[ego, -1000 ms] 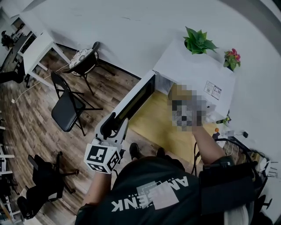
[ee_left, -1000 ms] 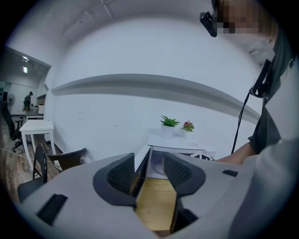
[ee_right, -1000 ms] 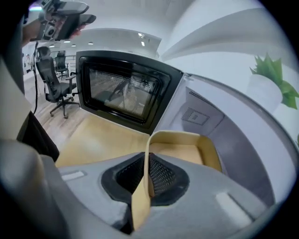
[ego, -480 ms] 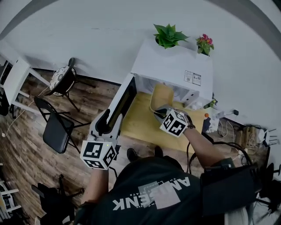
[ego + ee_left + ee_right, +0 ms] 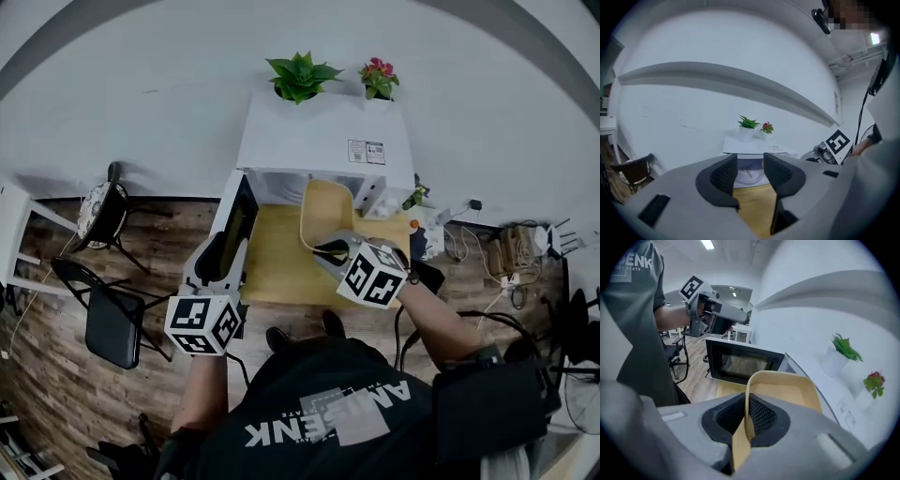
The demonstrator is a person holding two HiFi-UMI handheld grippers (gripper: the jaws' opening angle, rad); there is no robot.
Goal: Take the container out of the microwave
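Here, the right gripper jaws clamp the container by its thin rim, outside the microwave; the left gripper, jaws apart and empty, waits beside the open door.

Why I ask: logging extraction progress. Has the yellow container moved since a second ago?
Yes. The container, clamped in the right gripper, has come out of the microwave toward the person and hangs over the table.

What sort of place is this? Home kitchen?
Probably an office or lab room, not a home kitchen: the microwave sits on a small table against a bare wall, with a folding chair and loose cables nearby.
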